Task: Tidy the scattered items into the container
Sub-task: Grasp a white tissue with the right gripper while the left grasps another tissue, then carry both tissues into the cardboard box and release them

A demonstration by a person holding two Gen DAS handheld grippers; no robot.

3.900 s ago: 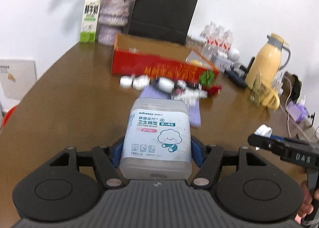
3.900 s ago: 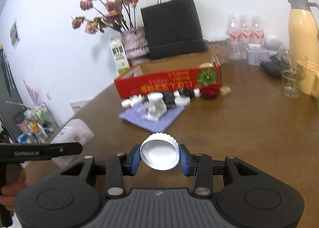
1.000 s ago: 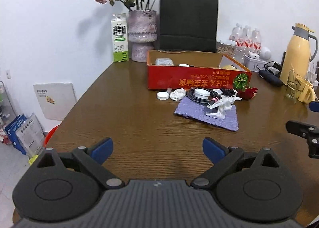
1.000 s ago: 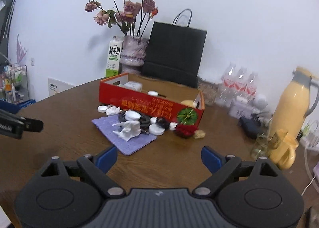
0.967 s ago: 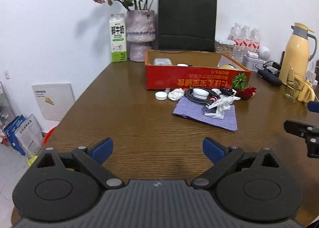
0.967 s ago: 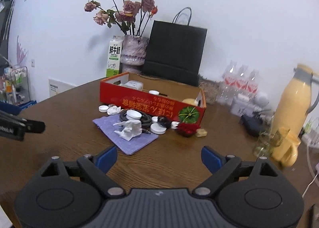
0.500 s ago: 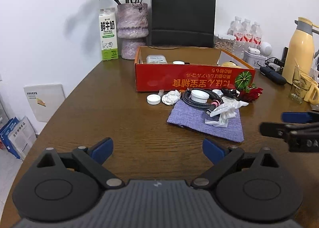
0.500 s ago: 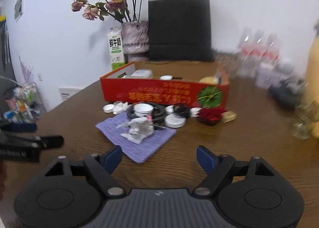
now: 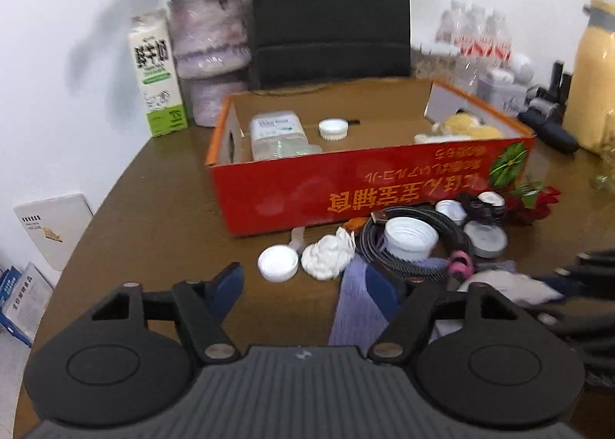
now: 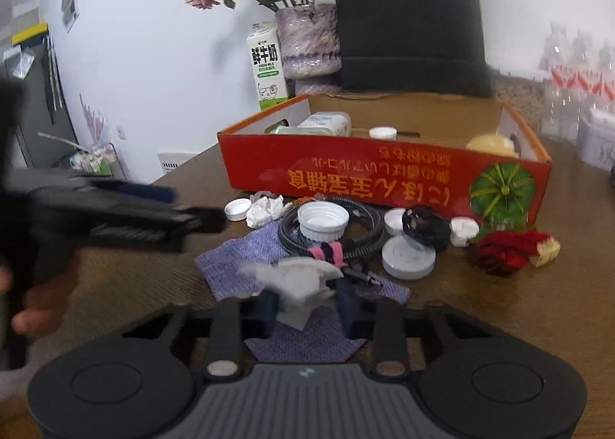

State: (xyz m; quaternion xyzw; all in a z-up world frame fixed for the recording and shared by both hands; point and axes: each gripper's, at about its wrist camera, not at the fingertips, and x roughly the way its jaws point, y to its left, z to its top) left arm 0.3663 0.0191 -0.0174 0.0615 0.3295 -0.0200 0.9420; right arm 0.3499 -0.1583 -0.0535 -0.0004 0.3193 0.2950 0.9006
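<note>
my left gripper [image 9: 301, 287]: matte black linkage arms, ribbed grey housing, silver pivot screws
my fingers [image 9: 226, 285]: flat blue pads
my right gripper [image 10: 307, 304]: same build

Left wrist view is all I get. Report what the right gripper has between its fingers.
Observer: The right gripper has the crumpled white paper between its pads; its jaws have just been closing on it.
Operator: Name what lies closest to that paper.
Observer: The black plug end of the coiled cable, on the purple cloth just right of the paper.
Operator: Report anything beyond the red flower.
Observer: A gold-wrapped piece touches the red flower on its right side.
</note>
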